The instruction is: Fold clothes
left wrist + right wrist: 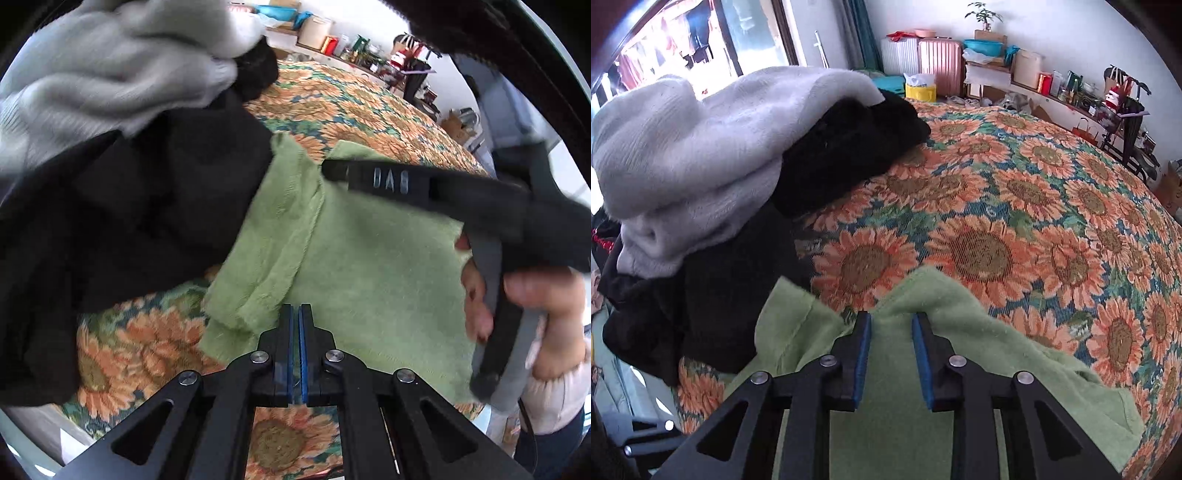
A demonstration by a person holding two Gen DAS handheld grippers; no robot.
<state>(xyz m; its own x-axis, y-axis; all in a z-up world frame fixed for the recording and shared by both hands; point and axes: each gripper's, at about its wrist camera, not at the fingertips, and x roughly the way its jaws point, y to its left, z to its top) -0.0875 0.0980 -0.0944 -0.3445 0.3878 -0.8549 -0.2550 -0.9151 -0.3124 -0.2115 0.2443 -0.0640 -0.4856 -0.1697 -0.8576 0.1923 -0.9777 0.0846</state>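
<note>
Two grippers over a fuzzy green garment (923,417) lying partly doubled on the sunflower-print bed (1015,221): left gripper (295,317) closed on nothing, right gripper (891,332) parted; heaped grey-and-black clothes (713,177) alongside look unfolded.

The bed (1015,221) has a sunflower cover. A green cloth (905,369) lies on it, beside a pile of black and grey clothes (720,166).

Behind the sunflower bedspread (1015,206): a pink suitcase (940,66), a white suitcase (898,57), a turquoise basin (983,46), a potted plant (984,16).
</note>
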